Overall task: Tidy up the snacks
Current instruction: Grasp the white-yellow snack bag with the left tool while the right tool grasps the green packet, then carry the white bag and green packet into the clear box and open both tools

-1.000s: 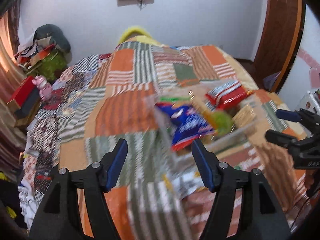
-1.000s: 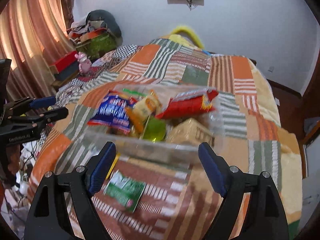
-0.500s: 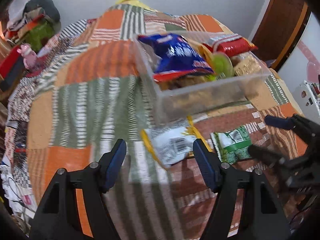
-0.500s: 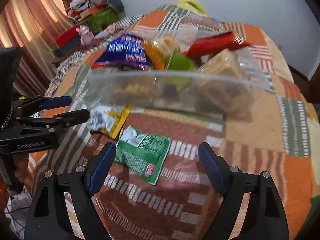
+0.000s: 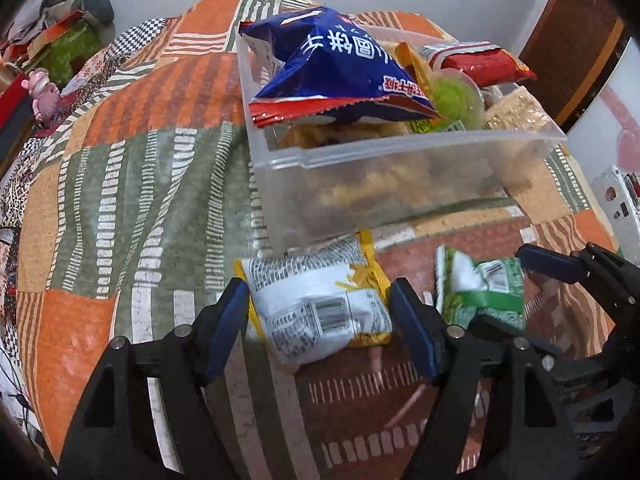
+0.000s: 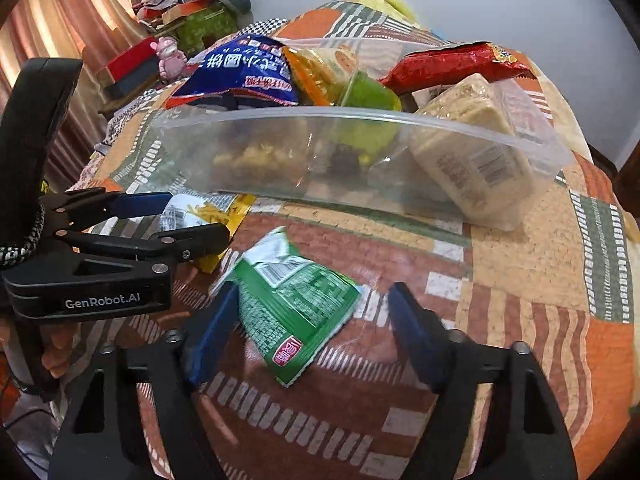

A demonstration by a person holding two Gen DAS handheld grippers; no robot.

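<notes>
Left gripper [image 5: 320, 316]: jaws wide, straddling yellow packet [image 5: 320, 308], gripping nothing. Right gripper [image 6: 308, 324]: jaws wide around green packet [image 6: 292, 304]. Clear bin [image 6: 280, 148]: snacks.

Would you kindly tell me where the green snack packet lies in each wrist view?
Left wrist: green snack packet at right of centre, beyond the gripper's right finger, by the right hand-held gripper.
Right wrist: green snack packet at lower centre, between the open fingers.
Shared landmark: clear plastic bin just behind it.
</notes>
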